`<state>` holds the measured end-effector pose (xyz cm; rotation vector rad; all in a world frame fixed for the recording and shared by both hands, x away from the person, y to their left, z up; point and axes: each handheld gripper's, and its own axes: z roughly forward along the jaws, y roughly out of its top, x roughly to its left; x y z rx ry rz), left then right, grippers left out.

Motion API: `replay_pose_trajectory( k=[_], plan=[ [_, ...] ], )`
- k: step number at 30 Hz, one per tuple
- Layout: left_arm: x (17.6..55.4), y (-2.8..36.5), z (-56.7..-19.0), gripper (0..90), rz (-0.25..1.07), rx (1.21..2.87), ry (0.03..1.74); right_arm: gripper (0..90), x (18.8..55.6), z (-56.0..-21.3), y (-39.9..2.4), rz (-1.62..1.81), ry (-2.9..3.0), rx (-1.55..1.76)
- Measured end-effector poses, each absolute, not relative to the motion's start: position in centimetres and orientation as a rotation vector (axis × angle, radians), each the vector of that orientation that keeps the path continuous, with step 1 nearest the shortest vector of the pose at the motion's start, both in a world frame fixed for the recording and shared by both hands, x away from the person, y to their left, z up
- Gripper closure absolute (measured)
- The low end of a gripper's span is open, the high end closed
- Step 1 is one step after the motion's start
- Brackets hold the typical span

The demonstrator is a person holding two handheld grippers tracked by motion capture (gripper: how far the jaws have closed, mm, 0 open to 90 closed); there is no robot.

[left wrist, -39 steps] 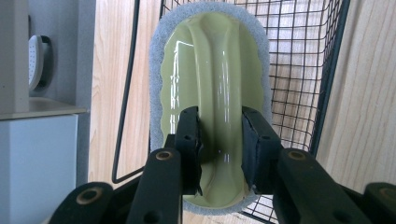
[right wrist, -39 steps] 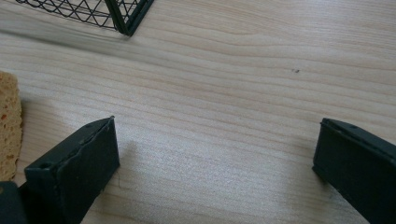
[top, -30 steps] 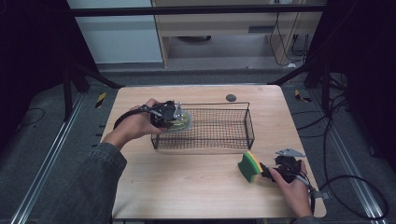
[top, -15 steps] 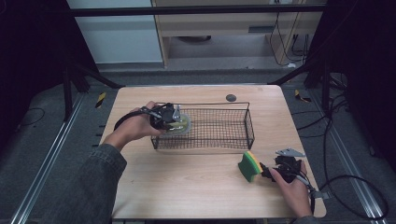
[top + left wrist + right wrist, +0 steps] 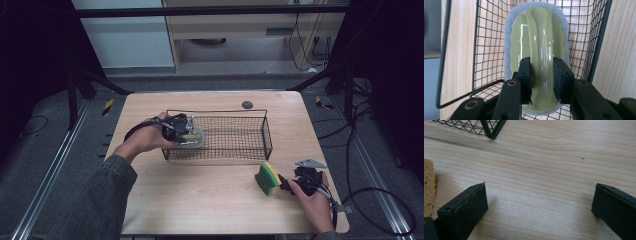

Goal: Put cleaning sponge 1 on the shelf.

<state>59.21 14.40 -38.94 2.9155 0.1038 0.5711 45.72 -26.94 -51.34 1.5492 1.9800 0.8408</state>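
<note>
The left tongs (image 5: 541,75) are clamped on the raised central ridge of a pale green glossy oval scrubber with a grey fuzzy rim (image 5: 537,42), carrying it just inside the 9 o'clock end of the black wire-mesh basket (image 5: 235,135) on the wooden worktop (image 5: 200,200), likely to set it down there. The grip across the ridge leaves the scrubber's long axis in line with the tongs, pointing toward 3 o'clock. The right tongs (image 5: 539,205) rest spread wide at 4 o'clock, empty, with the green-and-yellow sponge (image 5: 268,178) standing just beyond their tips.
</note>
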Motion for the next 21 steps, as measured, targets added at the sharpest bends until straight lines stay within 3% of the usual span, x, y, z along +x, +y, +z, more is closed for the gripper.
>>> replay_pose_trajectory(
  k=[21],
  plan=[
    [59.68, 14.30, -39.71, 69.7, 0.528, 2.931, 0.116, 0.5, 45.73, -51.34, -26.94, 0.842, 1.980, 1.549]
  ],
)
